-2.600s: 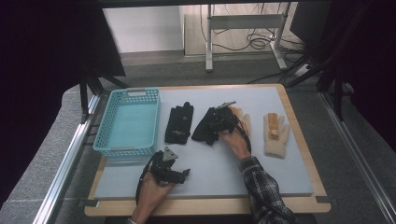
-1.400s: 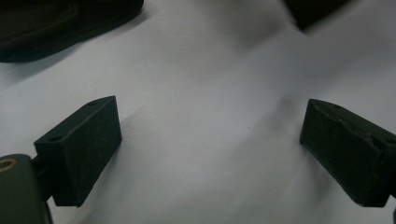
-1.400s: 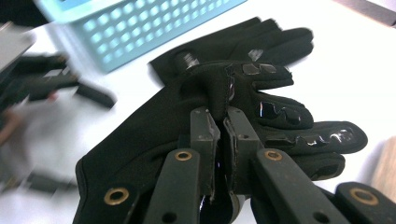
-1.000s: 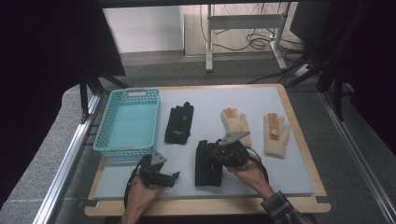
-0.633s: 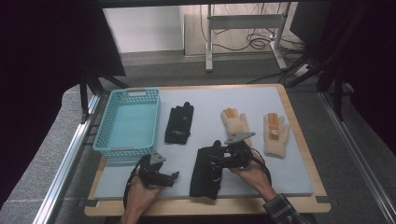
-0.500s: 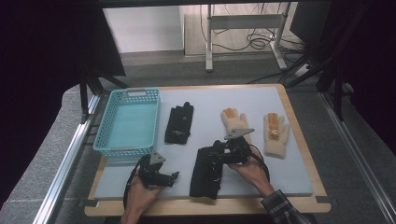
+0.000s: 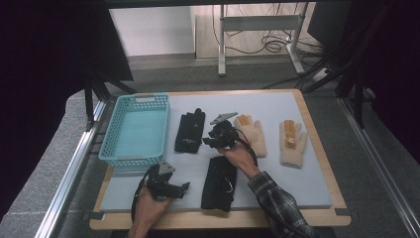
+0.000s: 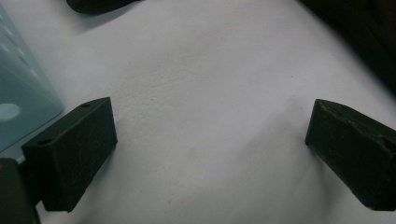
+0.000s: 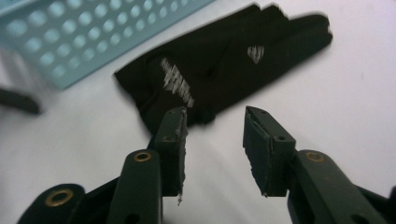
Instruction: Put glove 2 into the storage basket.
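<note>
Just beyond the right gripper (image 9: 215, 140), fingers apart and empty, lies a flat black fabric glove (image 9: 224, 60); left gripper (image 8: 210, 140) fingers wide apart over the matte worktop (image 8: 210, 70).

Black glove (image 9: 224, 60) back: pale striped print and a small pale emblem, neither legible.
Nearer black glove (image 7: 219, 182): faint pale mark, unreadable.
Basket (image 7: 134, 130): no lettering to read.
Readable text: none.

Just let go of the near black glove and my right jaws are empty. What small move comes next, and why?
Probably ease the right gripper forward and down onto the cuff of the far black glove. Its jaws stand open, aimed at that glove just ahead, which lies flat beside the blue basket.
</note>
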A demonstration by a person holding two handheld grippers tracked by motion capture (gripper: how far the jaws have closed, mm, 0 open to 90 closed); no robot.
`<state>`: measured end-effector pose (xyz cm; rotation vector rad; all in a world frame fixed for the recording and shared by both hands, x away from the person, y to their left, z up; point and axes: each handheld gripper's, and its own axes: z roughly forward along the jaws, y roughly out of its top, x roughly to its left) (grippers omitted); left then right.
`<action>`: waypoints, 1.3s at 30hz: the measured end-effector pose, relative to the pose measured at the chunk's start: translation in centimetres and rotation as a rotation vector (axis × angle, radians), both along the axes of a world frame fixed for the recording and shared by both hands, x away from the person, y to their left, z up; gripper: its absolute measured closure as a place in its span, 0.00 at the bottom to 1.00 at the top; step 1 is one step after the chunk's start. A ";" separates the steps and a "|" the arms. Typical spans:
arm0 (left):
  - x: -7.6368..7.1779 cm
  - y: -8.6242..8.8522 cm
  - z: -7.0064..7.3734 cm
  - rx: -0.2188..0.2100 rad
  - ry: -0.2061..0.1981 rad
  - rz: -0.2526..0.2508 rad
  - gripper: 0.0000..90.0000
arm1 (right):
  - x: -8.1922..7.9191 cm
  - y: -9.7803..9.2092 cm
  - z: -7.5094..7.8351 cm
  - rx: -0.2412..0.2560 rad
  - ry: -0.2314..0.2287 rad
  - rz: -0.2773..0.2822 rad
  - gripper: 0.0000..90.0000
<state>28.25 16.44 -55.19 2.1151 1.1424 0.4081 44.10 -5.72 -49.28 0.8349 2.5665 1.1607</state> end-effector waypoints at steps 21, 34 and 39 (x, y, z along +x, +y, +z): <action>0.0 0.0 0.0 -0.004 0.003 0.002 0.02 | 6.6 7.0 -3.8 -0.045 0.066 -0.084 0.71; 0.0 0.0 0.0 -0.005 0.004 0.003 0.03 | 6.1 6.8 -2.6 -0.052 0.073 -0.074 0.97; 0.0 0.0 0.0 -0.006 0.004 0.004 0.03 | 5.4 5.9 -0.9 -0.023 0.071 -0.074 0.97</action>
